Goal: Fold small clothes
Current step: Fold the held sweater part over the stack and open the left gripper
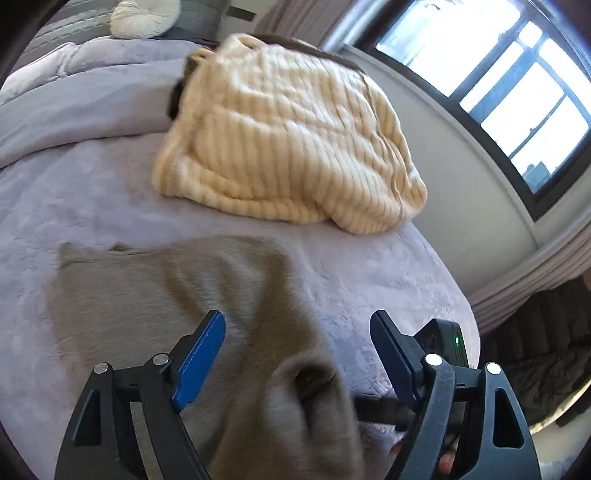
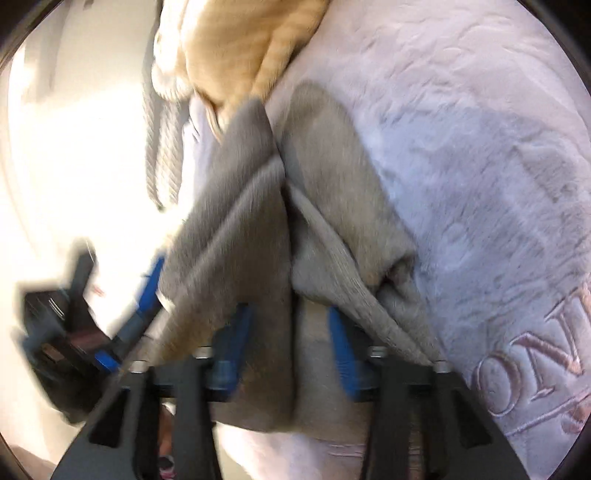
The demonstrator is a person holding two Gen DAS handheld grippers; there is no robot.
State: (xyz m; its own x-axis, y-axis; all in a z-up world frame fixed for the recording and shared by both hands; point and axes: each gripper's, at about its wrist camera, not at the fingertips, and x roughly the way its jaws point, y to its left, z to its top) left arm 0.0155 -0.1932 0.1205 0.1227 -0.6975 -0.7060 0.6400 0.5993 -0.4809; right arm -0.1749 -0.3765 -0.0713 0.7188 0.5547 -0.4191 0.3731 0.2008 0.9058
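While we look through the left wrist view, we see the left tool (image 1: 297,349) with its blue pads spread wide. A grey-brown knit garment (image 1: 177,291) lies on the lilac bed cover (image 1: 85,192), and a bunched part of it rises between the pads without either pad pressing on it, so we judge it released. It looks soft, light and limp, likely to sag and crease wherever it is unsupported. We would take hold at a hem or corner, pinching both layers together. Beyond it a cream ribbed blanket (image 1: 291,129) sits heaped on the bed, well apart from the garment. A round white cushion (image 1: 144,16) lies at the far end, and a window (image 1: 498,88) fills the upper right. Nothing stands in the way on the open stretch of bed to the left.

Turning to the right wrist view, which is blurred, we see the right tool (image 2: 291,332) with its pads partly apart. The same garment (image 2: 255,206) drapes in folds over and between them; neither pad appears to clamp it. The other tool shows as a dark blur at the lower left. The cream blanket (image 2: 236,44) lies close to the garment's far end here and could snag a wide fold. Embroidered letters (image 2: 535,373) mark the cover on the right.
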